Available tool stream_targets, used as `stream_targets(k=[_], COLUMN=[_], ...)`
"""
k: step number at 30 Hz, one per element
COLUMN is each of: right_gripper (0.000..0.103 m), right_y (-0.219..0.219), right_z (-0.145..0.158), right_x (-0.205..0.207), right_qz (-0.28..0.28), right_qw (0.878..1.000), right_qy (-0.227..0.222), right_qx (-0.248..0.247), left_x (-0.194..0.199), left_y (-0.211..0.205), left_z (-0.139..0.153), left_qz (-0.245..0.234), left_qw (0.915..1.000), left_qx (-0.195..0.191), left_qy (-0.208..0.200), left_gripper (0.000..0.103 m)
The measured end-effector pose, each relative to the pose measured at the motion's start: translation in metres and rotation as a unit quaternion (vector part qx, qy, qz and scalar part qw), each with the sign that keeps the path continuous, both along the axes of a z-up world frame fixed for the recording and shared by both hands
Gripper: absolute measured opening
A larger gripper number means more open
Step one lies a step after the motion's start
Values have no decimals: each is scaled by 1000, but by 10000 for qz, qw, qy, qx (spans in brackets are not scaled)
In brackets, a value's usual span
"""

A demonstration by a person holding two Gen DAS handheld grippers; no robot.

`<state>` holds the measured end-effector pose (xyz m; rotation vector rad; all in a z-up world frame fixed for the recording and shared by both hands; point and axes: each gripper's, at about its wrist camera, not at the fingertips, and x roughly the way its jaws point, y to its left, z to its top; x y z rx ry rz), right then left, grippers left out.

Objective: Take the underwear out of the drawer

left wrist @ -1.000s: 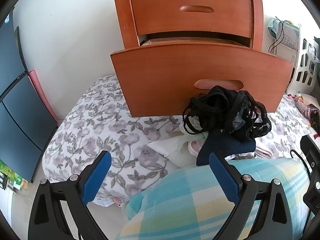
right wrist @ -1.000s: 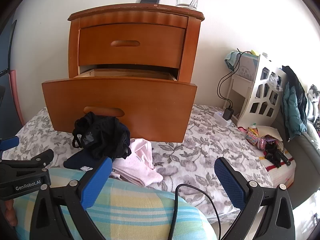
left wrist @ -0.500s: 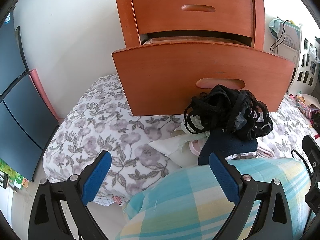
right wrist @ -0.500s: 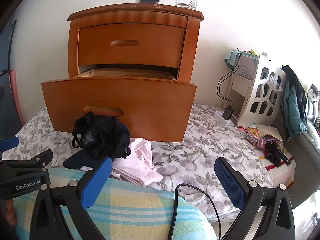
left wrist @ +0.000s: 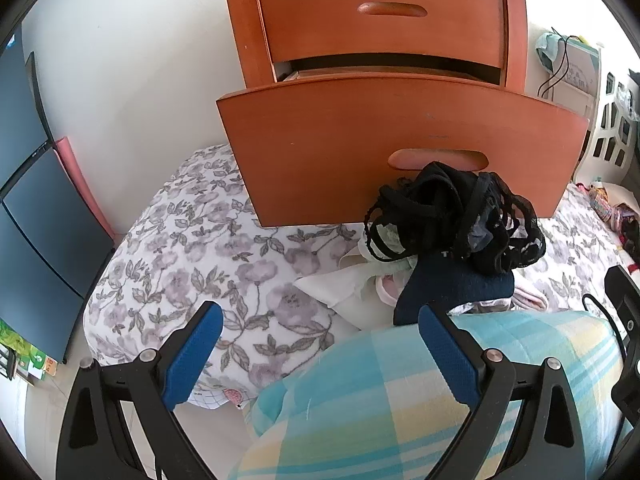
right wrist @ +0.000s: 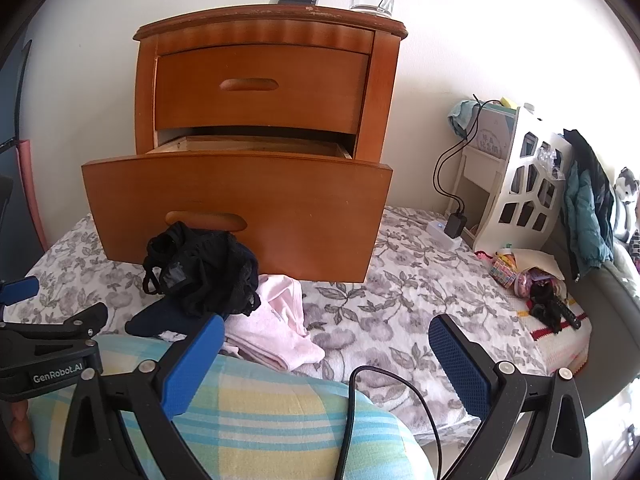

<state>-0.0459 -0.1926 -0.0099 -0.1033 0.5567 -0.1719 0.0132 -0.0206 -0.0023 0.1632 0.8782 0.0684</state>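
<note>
Underwear (right wrist: pixel 200 268) lies heaped outside the drawer (right wrist: pixel 240 216), whose inside is hidden; both claws released.

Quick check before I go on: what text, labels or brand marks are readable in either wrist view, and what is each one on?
"GenRobot.AI": white print on the black body of the left claw, right wrist view.
Navy garment in the pile: white letters, mostly covered, unreadable.
Card on the white shelf: print too blurred.
Green packaging at the floor edge: too small.
</note>
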Motion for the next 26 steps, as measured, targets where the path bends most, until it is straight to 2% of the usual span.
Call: stream_targets(k=[26], right_gripper=[103], right_y=[0], right_z=[0], right_x=[0], right_qz=[2], right_qw=[10000], right_qy=[0], right_qx=[-2], left_x=[-1], left_y=[0], left_z=[2], left_qz=[21], left_qw=[10000], left_qx=[20], left_qy=[-67], left_gripper=[98])
